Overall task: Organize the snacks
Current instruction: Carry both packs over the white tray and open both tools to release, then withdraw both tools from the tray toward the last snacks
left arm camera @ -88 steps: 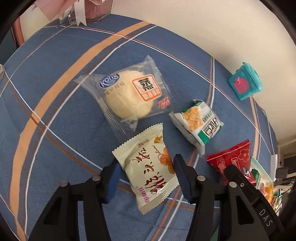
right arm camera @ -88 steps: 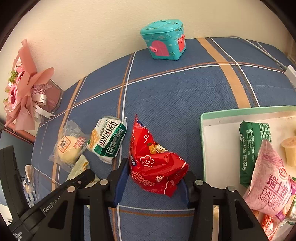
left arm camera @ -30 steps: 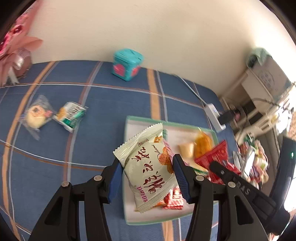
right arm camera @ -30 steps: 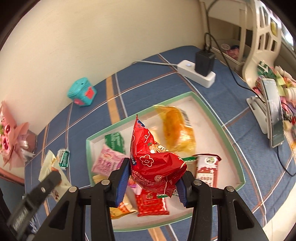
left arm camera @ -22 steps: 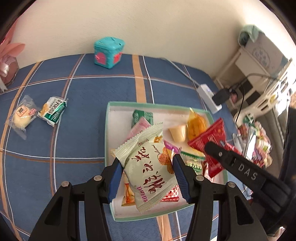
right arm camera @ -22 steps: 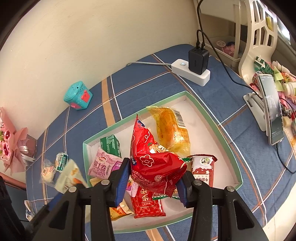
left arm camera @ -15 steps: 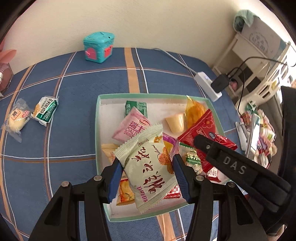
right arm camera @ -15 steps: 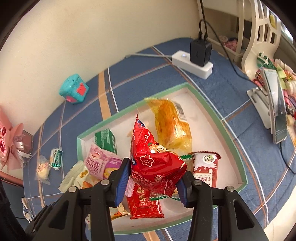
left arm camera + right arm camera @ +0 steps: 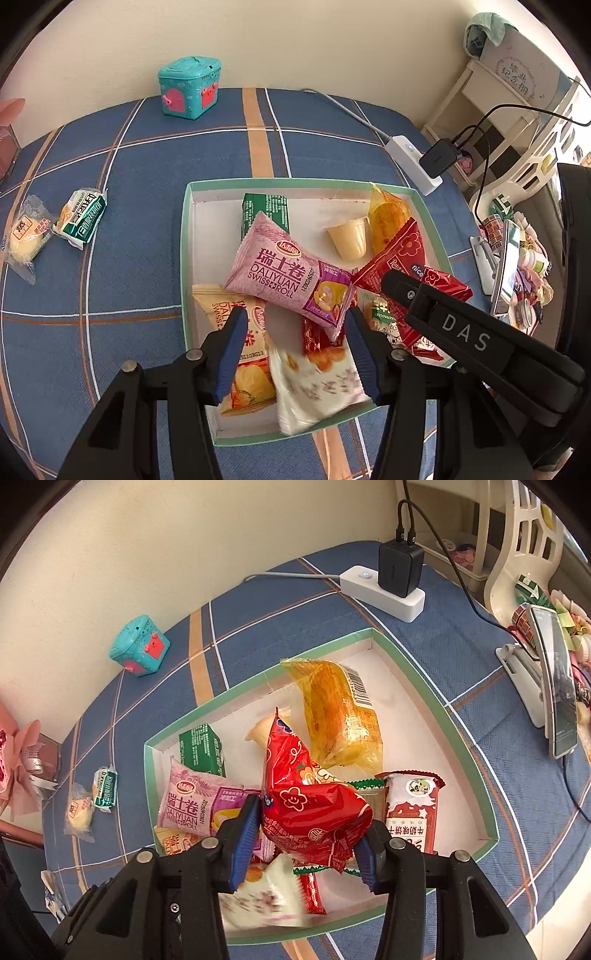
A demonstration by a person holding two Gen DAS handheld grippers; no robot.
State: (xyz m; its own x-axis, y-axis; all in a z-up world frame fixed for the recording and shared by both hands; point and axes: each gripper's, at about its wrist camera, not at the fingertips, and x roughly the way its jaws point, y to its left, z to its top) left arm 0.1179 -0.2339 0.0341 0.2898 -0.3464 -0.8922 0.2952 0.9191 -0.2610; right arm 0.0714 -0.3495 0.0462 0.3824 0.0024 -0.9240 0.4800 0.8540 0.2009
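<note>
Right now the red snack packet (image 9: 314,805) sits between the blue pads of the right gripper (image 9: 306,843), held above the near half of the green-rimmed tray (image 9: 476,775); the jaws are opening, and the crumpled foil still touches both pads, so I judge this to be the release, with the packet meant to drop among the snacks already gathered; just below it a white packet with orange print (image 9: 317,384) lies blurred at the tray's near edge, directly under the left gripper (image 9: 295,350), whose jaws stand partly apart with nothing pressed between them, the blur suggesting the packet is falling or only just settling; both grippers point steeply down over the tray, presumably so that what they let go lands inside the rim and not on the blue checked cloth (image 9: 129,184); around these lie a pink Swiss roll packet (image 9: 288,273), a green packet (image 9: 264,210) against the tray's far edge, a yellow-orange packet (image 9: 336,712), a small pudding cup (image 9: 347,236) and a red-and-white bar (image 9: 410,812); well apart, near the cloth's left edge, a bun in clear wrap (image 9: 27,236) and a green-and-white packet (image 9: 81,218) are not yet collected; the white packet's lettering cannot be read, the pile hides the lower snacks, and the right gripper's body covers part of the tray in the left view.
</note>
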